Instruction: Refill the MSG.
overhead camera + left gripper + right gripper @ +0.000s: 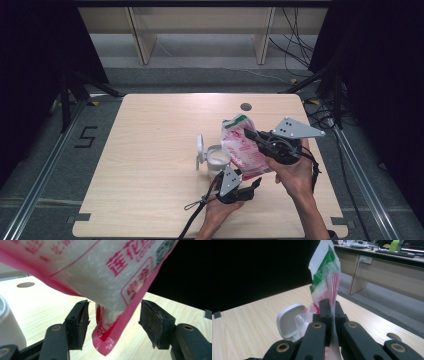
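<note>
A pink and white bag of white grains [245,147] with a green top hangs tilted over the right half of the table. My right gripper [246,132] is shut on the bag's upper edge [325,287], with the film pinched flat between the jaws [331,306]. Below the bag, my left gripper [256,184] is open. The bag's lower corner [105,340] hangs between its pads [80,322] without touching them. A white tub [217,159] with its hinged lid [200,150] flipped up stands just left of the bag; the same lid [287,323] shows behind the right jaws.
The light wooden table [150,150] has a round cable hole [245,106] near its far edge. Black curtains flank both sides. Cables [295,45] lie on the floor at the back right, beyond a wooden bench frame [142,40].
</note>
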{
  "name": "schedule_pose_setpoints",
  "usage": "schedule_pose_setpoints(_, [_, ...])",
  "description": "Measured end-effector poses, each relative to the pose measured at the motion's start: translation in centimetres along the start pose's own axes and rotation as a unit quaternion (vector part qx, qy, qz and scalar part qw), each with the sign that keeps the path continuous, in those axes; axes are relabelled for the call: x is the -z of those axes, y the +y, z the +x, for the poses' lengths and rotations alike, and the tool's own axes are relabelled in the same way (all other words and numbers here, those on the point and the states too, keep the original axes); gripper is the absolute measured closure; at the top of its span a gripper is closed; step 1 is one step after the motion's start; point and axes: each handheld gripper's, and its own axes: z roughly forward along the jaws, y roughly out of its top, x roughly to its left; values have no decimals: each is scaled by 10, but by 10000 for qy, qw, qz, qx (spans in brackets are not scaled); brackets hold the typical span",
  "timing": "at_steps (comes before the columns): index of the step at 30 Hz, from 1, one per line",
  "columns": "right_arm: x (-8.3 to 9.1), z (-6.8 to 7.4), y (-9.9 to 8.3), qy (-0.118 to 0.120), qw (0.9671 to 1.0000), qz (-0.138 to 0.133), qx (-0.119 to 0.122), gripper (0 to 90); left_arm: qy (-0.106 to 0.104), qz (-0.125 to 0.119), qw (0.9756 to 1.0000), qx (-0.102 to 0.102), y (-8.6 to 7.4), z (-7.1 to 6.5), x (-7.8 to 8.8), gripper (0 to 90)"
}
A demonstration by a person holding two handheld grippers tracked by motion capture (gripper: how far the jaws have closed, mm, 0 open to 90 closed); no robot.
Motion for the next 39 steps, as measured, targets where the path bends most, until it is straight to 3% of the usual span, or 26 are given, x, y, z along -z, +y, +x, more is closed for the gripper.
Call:
schedule_pose_setpoints(6, [4, 0, -4, 39, 10000, 37, -65, 900, 20, 71, 9999, 103, -1, 3, 4, 323])
schedule_pose_setpoints(7, [5, -3, -4, 3, 10000, -44, 57, 900, -22, 44, 9999, 102, -1, 4, 6, 323])
schedule_pose_setpoints(10, [9, -5, -7, -41, 10000, 6, -63, 900, -57, -78, 9996, 250, -2, 3, 12, 315])
schedule_pose_setpoints(13, [13, -9, -13, -171, 9998, 27, -60, 900, 6, -89, 9997, 233, -1, 5, 21, 306])
schedule_pose_setpoints(15, [14, -8, -17, -131, 9995, 93, -267, 900, -7, -90, 9998, 204, -1, 6, 25, 304])
schedule_pose_setpoints(16, [15, -10, -18, -124, 9995, 169, -222, 900, -23, -66, 10000, 68, 0, 9, 30, 304])
schedule_pose_setpoints(18, [14, -11, -23, -217, 9993, 138, -257, 900, -60, -53, 9999, 61, -1, 12, 34, 302])
schedule_pose_setpoints(20, [13, -14, -29, -188, 9995, 193, -190, 900, -16, 22, 9999, 110, -2, 13, 39, 301])
schedule_pose_setpoints(21, [12, -14, -32, -222, 9993, 208, -200, 900, 37, 32, 9997, 254, -3, 12, 41, 301])
schedule_pose_setpoints(23, [12, -15, -38, -197, 9987, 343, -318, 900, -32, 37, 9995, 324, -4, 13, 45, 301])
schedule_pose_setpoints(25, [13, -17, -44, -240, 9987, 373, -248, 900, -9, 32, 9995, 302, -4, 14, 48, 303])
schedule_pose_setpoints(26, [12, -17, -47, -238, 9986, 407, -220, 900, -40, 39, 9999, 153, -4, 16, 48, 302])
schedule_pose_setpoints(28, [14, -16, -52, -213, 9980, 474, -360, 900, -26, 49, 9999, 156, -4, 16, 49, 303])
schedule_pose_setpoints(29, [14, -19, -55, -187, 9987, 451, -168, 900, 21, 34, 9995, 316, -6, 16, 50, 303])
schedule_pose_setpoints(31, [17, -18, -61, -306, 9977, 524, -313, 900, 77, 50, 9995, 294, -5, 16, 52, 303])
schedule_pose_setpoints(32, [18, -20, -63, -228, 9972, 628, -342, 900, 74, 13, 9996, 288, -5, 17, 52, 303])
schedule_pose_setpoints(39, [28, -25, -70, -393, 9968, 542, -444, 900, 134, 82, 9995, 281, -6, 20, 56, 302])
